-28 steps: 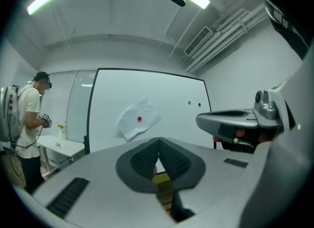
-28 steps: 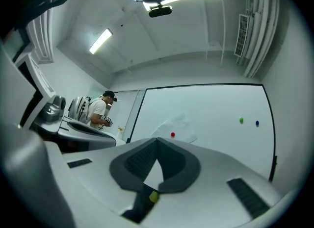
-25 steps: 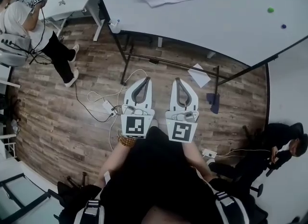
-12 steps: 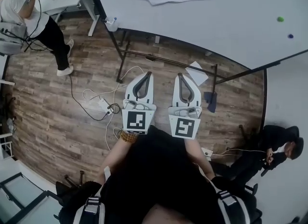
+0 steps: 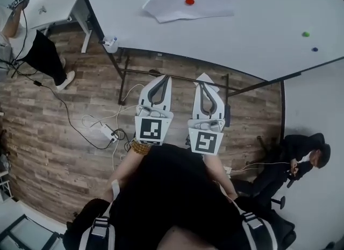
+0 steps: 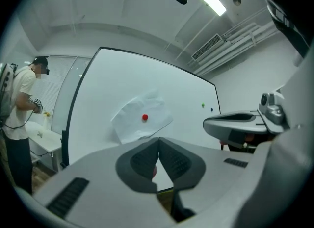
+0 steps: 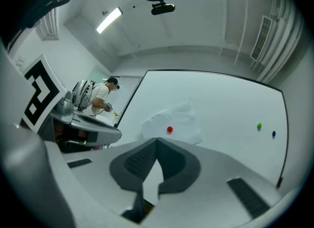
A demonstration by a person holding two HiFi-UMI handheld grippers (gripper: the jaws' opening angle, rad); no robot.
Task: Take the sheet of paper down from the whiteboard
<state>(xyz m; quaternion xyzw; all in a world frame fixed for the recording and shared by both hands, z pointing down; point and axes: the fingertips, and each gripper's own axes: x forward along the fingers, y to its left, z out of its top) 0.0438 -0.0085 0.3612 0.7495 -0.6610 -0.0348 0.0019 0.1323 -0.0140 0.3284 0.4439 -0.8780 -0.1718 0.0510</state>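
Note:
A crumpled white sheet of paper (image 5: 166, 1) hangs on the whiteboard (image 5: 258, 23), pinned by a red magnet (image 5: 189, 1). Both grippers are held side by side in front of the board, pointing at it, still some way short of it. My left gripper (image 5: 165, 77) is shut with nothing between its pads. My right gripper (image 5: 198, 84) is shut and empty too. In the left gripper view the sheet of paper (image 6: 132, 124) shows just above the closed tips of the left gripper (image 6: 158, 139). In the right gripper view the paper (image 7: 184, 119) lies above the right gripper (image 7: 156, 139).
A green magnet (image 5: 305, 34) and a blue magnet (image 5: 314, 49) sit on the board's right side. The board's black stand (image 5: 161, 74) crosses the wooden floor. Cables and a power strip (image 5: 105, 131) lie at left. One person (image 5: 32, 50) stands far left, another (image 5: 301, 155) sits at right.
Both grippers and the view have moved closer to the whiteboard. The sheet of paper now appears nearer and more central. Both grippers stay shut.

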